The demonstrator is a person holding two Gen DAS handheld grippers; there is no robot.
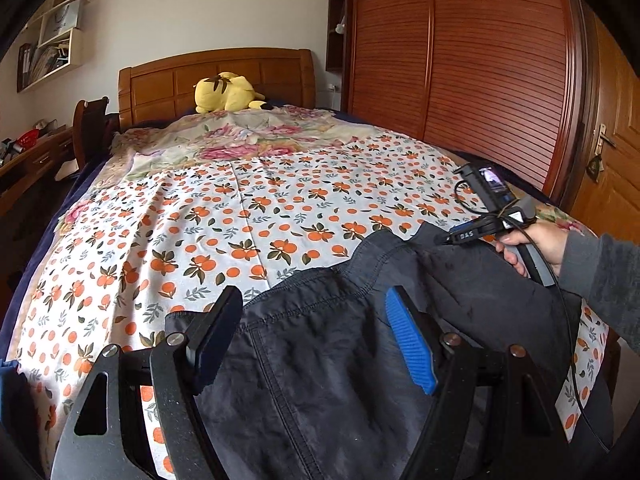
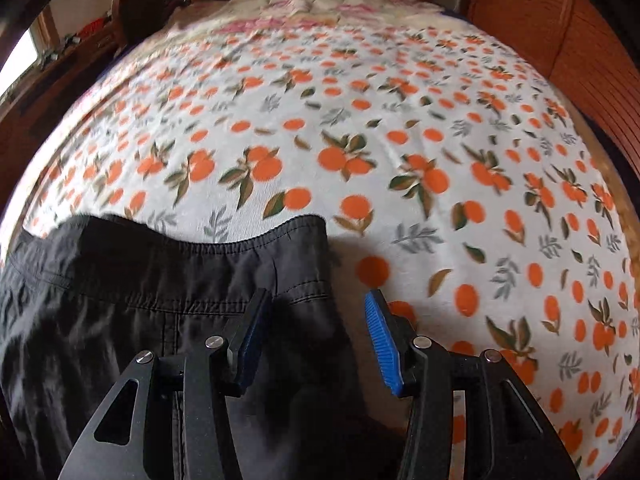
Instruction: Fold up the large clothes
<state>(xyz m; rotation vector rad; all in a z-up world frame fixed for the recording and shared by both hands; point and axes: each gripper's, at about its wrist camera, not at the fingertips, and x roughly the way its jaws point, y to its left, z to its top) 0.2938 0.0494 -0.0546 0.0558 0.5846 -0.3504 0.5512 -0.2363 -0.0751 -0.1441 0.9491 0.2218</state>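
A dark grey pair of trousers (image 1: 352, 344) lies at the near edge of the bed on the orange-print sheet (image 1: 248, 216). My left gripper (image 1: 312, 300) is open, its fingers astride the garment's upper edge, just above the cloth. My right gripper (image 1: 460, 236) shows in the left wrist view at the garment's right end, held in a hand. In the right wrist view the right gripper (image 2: 316, 300) is open over the waistband corner of the trousers (image 2: 160, 300), with the sheet (image 2: 440, 160) beyond.
A yellow plush toy (image 1: 228, 92) lies by the wooden headboard (image 1: 216, 76). A floral blanket (image 1: 240, 136) covers the far part of the bed. A slatted wooden wardrobe (image 1: 460, 60) stands on the right, a desk (image 1: 28, 156) on the left.
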